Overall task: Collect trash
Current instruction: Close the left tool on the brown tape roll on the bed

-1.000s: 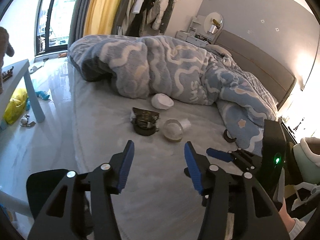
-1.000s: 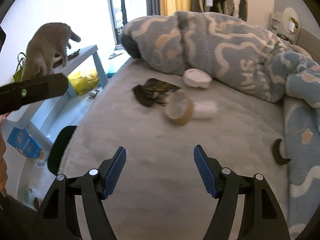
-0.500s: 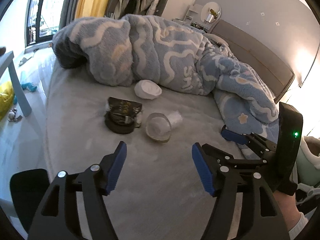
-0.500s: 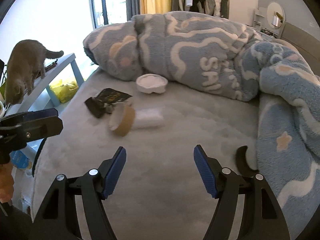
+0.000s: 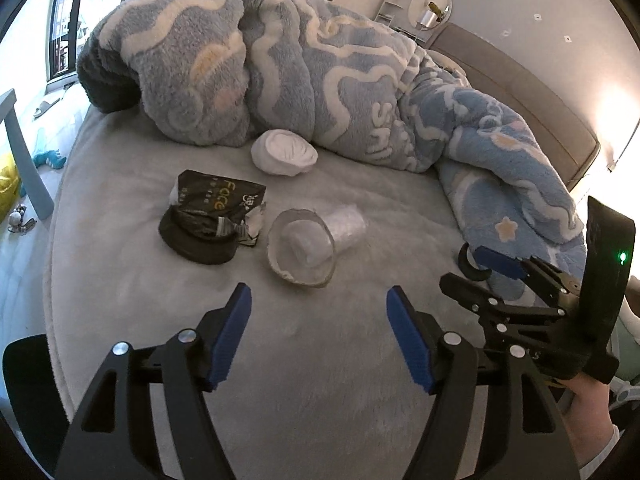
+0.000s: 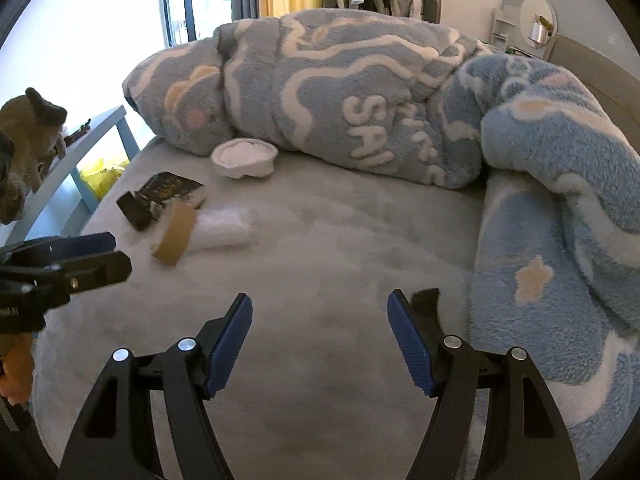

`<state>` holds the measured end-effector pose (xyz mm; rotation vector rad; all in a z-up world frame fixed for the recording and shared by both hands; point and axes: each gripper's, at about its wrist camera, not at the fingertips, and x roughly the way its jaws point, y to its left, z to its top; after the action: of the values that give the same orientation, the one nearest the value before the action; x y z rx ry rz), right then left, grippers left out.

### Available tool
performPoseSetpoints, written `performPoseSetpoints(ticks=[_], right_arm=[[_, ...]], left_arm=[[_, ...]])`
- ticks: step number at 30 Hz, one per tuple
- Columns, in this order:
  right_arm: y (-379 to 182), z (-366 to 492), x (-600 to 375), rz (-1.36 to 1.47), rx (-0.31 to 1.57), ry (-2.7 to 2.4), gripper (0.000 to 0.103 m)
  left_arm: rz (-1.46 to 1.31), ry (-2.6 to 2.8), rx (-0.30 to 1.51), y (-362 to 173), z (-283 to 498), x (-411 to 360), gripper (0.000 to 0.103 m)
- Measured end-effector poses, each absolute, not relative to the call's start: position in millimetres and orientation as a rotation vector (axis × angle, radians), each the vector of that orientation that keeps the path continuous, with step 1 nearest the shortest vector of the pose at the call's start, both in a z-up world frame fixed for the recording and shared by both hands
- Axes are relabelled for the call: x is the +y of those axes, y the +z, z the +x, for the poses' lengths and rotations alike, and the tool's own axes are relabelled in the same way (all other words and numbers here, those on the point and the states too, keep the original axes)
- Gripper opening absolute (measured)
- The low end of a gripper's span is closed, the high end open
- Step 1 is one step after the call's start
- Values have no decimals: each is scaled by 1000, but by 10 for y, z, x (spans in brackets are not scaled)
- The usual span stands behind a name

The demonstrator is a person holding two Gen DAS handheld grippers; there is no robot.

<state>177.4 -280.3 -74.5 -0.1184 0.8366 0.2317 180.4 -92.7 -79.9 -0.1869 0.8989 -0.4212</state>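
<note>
Hovering over bed [image 5: 120, 280] | both tongs (left [image 5: 318, 338], right [image 6: 319, 340]) wide apart, holding nothing | one cup [image 5: 312, 240], one wrapper [image 5: 216, 204]

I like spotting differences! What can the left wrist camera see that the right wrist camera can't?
Only the left wrist view shows the word "Face" on the black crumpled packet and the inside of the clear plastic cup lying on its side. Only the right wrist view shows the grey cat on the pale blue table. Both show the fluffy blue-and-white blanket and the white crumpled bowl-shaped wad.
</note>
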Motion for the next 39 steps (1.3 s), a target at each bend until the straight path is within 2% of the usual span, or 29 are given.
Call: performPoseSetpoints(ticks=[15, 21, 24, 25, 28, 33, 36, 39], right_arm=[[-928, 1834, -3259, -110, 875, 190, 70], [-965, 1932, -3249, -126, 896, 190, 62], [-980, 1983, -3251, -132, 908, 174, 57], [-985, 1997, -3249, -135, 911, 166, 54], [-1011, 2050, -3240, -163, 921, 107, 44], [-1059, 2133, -3197, -215, 941, 55, 37], [-1067, 2146, -3200, -229, 950, 35, 21], [-1057, 2164, -3212, -229, 954, 23, 20]], left_arm=[[-170, -366, 900, -965, 2026, -1094, 71], [-159, -350, 907, -1050, 2120, -1154, 58], [-156, -353, 903, -1057, 2150, -1170, 54], [-157, -355, 904, -1062, 2160, -1172, 49], [-171, -363, 904, -1082, 2187, -1183, 49], [-161, -386, 901, -1068, 2199, -1214, 49], [-164, -402, 896, -1035, 2184, -1207, 49], [-169, -411, 886, -978, 2140, -1182, 49]])
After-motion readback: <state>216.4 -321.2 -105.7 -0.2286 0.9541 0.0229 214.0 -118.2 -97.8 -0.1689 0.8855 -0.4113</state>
